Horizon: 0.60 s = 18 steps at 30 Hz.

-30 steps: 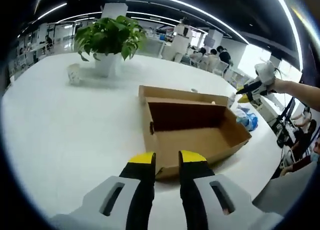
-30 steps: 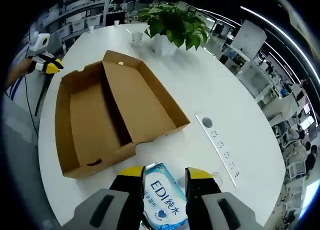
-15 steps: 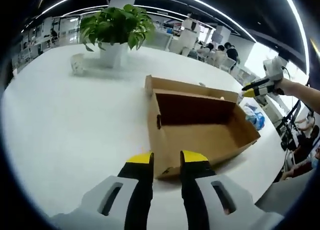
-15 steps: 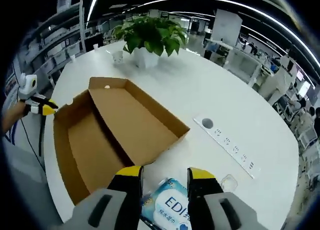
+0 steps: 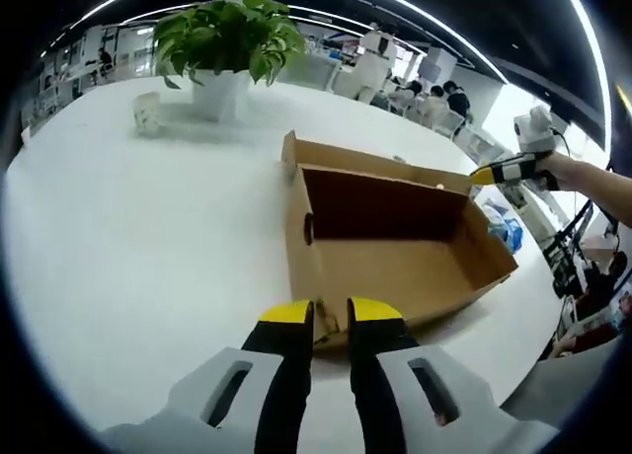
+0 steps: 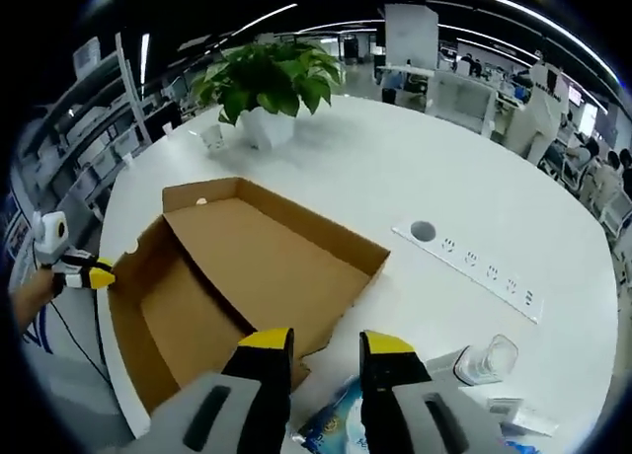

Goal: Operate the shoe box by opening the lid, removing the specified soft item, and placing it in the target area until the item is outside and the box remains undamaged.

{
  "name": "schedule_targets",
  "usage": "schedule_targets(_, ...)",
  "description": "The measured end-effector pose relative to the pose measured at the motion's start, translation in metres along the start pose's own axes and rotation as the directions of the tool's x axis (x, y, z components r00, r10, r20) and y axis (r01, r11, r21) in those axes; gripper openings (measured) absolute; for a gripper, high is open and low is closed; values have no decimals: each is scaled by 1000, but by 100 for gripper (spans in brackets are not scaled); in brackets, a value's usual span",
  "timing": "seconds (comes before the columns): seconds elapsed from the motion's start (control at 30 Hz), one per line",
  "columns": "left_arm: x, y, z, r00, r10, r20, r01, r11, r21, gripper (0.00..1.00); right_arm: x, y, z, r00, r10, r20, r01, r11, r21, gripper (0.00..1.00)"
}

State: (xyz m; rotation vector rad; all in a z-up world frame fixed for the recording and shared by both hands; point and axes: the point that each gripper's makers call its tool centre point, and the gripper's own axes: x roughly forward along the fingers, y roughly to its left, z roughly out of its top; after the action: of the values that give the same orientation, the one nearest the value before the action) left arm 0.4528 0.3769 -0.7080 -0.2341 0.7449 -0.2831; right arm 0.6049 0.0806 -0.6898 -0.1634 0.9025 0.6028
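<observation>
White table (image 5: 128, 237) carries the open shoe box (image 5: 395, 247); left gripper (image 5: 329, 316) jaws pinch its near corner, right gripper (image 6: 326, 350) jaws stand apart above the wipes pack (image 6: 334, 426).

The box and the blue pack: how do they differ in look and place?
The box is plain brown cardboard, lying open and empty; the blue pack is a printed soft wrap. The box lies ahead of the right gripper; the pack lies under its jaws. Both rest on the white table.
</observation>
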Motion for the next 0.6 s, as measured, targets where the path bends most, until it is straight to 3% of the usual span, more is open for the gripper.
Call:
schedule_targets(0.17,1,1,-2,1000,-3,-17,3,1000,-1,7,7,-4,3,1000,-15,13,14,997,76,13)
schedule_targets(0.27,1,1,-3,1000,-4,-20,4,1000,4,7,10,-4,-1,999,-36,13,35,997,69,7)
schedule_targets(0.37,2,0,-1,1000,7,-11,-6,995,102,7,10,-1,-2,999,-36,20,34,996,87,2)
schedule_targets(0.6,0,1,-3,1000,9,9,-9,1000,24,5,14,-1,-4,999,-41,19,37,982,185,1)
